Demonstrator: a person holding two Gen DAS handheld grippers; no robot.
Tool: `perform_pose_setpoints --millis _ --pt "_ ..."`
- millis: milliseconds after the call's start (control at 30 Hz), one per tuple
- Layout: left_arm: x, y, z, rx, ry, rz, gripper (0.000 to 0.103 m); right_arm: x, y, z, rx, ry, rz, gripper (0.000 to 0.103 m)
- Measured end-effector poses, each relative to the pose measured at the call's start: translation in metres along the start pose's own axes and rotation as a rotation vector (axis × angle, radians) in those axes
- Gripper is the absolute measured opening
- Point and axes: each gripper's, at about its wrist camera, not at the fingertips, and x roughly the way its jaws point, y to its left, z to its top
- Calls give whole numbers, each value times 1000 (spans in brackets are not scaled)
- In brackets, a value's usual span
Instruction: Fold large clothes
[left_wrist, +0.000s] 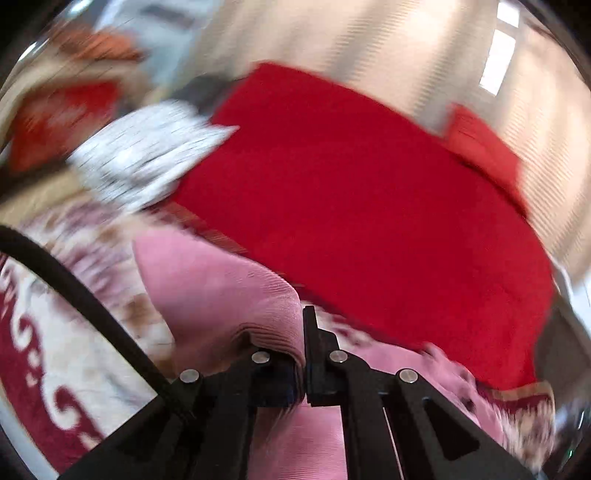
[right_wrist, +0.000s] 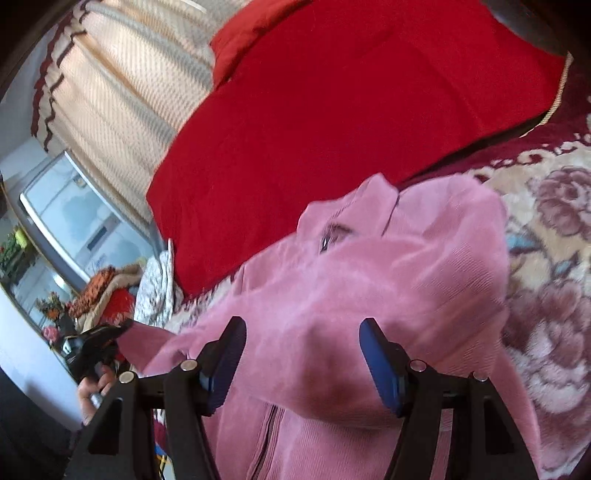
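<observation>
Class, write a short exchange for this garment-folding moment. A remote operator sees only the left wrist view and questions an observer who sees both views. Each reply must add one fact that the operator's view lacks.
Operator: I see the left gripper shut on an edge of the pink garment. What is the right gripper doing?
Observer: The right gripper has its jaws apart, with a raised hump of the garment between them. I cannot tell whether the pads press it.
Operator: Which part of the garment is that hump?
Observer: It is on the front: a zipper runs out just below it.
</observation>
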Motion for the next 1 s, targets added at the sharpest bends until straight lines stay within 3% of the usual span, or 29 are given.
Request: perform_pose_setpoints --millis 133,233,267,333,367,400,533,600,767,933,1000 --pt "6 -84 -30 180 81 -173 3 -9 -13 5 59 -30 -3 68" --pt "17 -140 -66 307 196 -314 4 -14 -23 7 105 -42 -4 68" --pt "24 -160 -81 362 265 -375 9 -16 -26 8 119 -45 -3 68" --pt "31 -175 -96 419 325 -411 33 -19 -31 11 145 -52 -1 68" --pt "30 -180 -102 447 336 -414 52 -21 -34 11 156 -54 3 68" --pt "28 -180 -101 459 324 -417 62 -22 -36 12 170 -52 13 68" --pt "14 -152 -77 362 252 -482 76 -18 -42 14 237 -15 90 80" --pt "16 -132 -65 302 229 -421 77 -10 -39 15 241 20 113 80" --pt "41 -76 -56 198 267 -146 77 18 -15 17 157 100 114 80" --pt "51 -37 -60 119 314 -15 77 52 6 8 79 160 75 78" --pt "56 -30 -64 103 338 16 77 61 17 -1 31 175 50 68"
